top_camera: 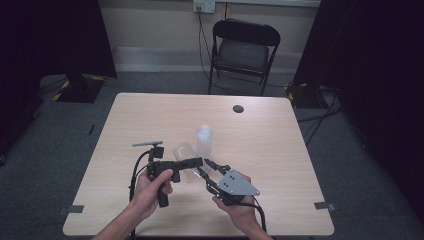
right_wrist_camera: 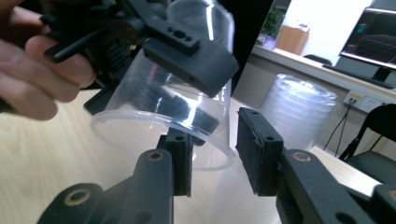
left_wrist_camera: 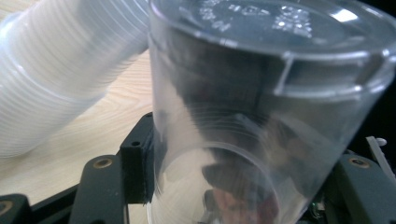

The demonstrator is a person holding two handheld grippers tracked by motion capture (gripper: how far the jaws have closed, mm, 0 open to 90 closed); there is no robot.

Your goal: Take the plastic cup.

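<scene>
A clear plastic cup [top_camera: 184, 151] is held on its side above the table, with my left gripper [top_camera: 196, 162] shut on its wall. In the left gripper view the cup [left_wrist_camera: 261, 93] stands between the two jaws of my left gripper [left_wrist_camera: 247, 172], base away from the camera. My right gripper [right_wrist_camera: 217, 156] is open right at the cup's [right_wrist_camera: 187, 102] open rim, and the rim's edge lies between its pads without being pinched. The left gripper's jaw [right_wrist_camera: 187, 51] presses on the cup from above in that view. In the high view my right gripper [top_camera: 209, 169] meets the left one near the table's front middle.
A tall stack of translucent cups [top_camera: 204, 140] stands upright on the wooden table [top_camera: 260, 135] just behind the grippers, and the stack [left_wrist_camera: 60, 79] lies close to the held cup. A small black disc [top_camera: 238, 108] lies at the back. A black chair [top_camera: 243, 50] stands beyond the table.
</scene>
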